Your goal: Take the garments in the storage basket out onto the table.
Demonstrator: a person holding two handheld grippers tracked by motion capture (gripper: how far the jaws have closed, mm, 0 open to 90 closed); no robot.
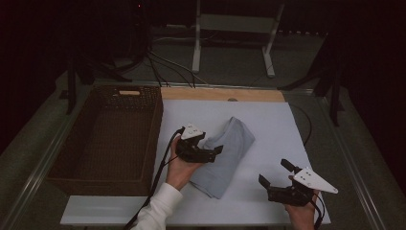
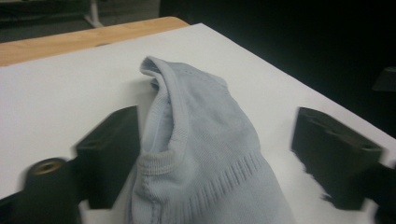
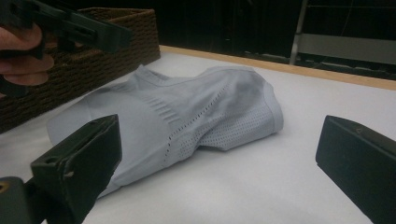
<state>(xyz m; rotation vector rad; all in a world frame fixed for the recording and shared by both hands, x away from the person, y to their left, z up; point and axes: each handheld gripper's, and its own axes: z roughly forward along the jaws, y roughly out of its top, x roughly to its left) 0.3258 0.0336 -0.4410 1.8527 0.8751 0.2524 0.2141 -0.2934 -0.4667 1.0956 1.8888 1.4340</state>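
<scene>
Grippers open around a folded garment

Right gripper (image 1: 274, 174) sits nearest, jaws spread wide and empty, the pale grey garment (image 1: 227, 153) well beyond its tips. Left gripper (image 1: 214, 154) has jaws parted, the garment's ribbed fold between them, loose. Farther left stands a wicker basket (image 1: 152, 125).

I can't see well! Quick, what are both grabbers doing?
Left gripper: open, the folded grey garment lies between its jaws, not pinched.
Right gripper: open, holding nothing.
</scene>
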